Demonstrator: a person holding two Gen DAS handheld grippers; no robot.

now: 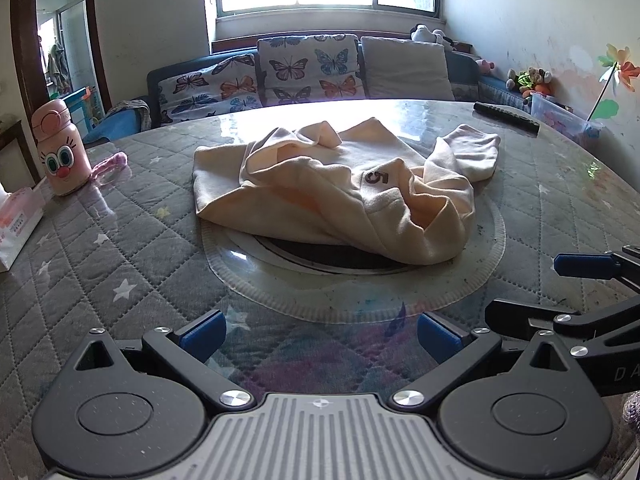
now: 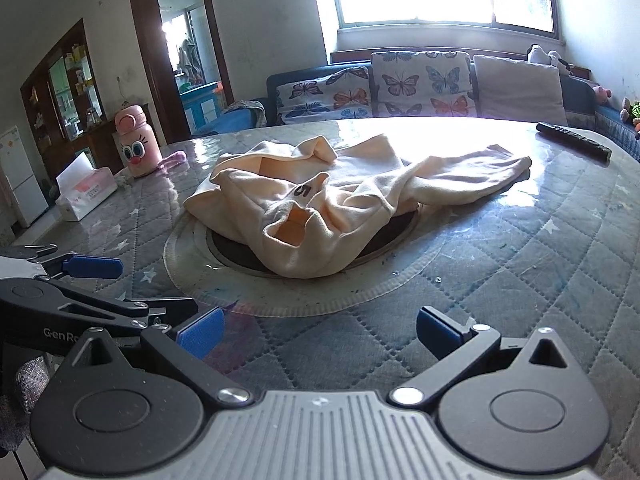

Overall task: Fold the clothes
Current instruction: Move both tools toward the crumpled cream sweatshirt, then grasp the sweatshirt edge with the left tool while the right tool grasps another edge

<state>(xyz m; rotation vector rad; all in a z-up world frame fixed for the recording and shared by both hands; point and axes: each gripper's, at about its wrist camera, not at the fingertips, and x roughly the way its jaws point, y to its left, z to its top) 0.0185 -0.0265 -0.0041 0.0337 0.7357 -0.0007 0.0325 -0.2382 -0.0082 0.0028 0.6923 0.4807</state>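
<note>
The crumpled garment [image 1: 336, 192] lies straight ahead of both gaping, empty hand-held grippers [image 1: 320, 336] [image 2: 318, 332], stretched crosswise, neither clearly nearer.

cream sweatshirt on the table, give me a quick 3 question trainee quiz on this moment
1. True or false: the cream sweatshirt is already folded flat.
2. Which digit is printed on it? A) 2 B) 5 C) 8
3. Fill in: the left tongs and right tongs are both ____ and hold nothing.

Key
1. False: it lies crumpled over the dark round inset at the middle of the quilted table cover.
2. B: the digit 5.
3. Open: both hang short of the garment, touching no cloth. The pink cartoon bottle and black remote stand clear of it.
</note>
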